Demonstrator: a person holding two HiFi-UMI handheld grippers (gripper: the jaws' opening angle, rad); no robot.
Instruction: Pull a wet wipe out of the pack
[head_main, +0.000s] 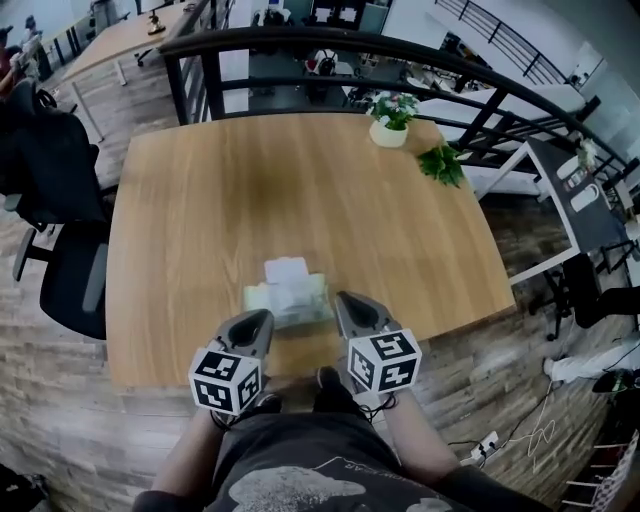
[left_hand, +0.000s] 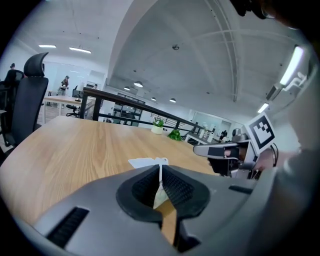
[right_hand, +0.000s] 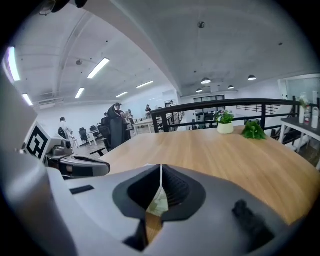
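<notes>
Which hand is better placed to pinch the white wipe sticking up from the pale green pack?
Left, probably. The white wipe stands straight ahead of the shut left tongs in the left gripper view; the right tongs, also shut, sit off the pale green pack's right end.

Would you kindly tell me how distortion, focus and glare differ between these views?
Head view: fisheye bows the railing, evenly lit table. Left gripper view: left tongs soft, ceiling light glares. Right gripper view: black circular vignette, sharp potted plant.
</notes>
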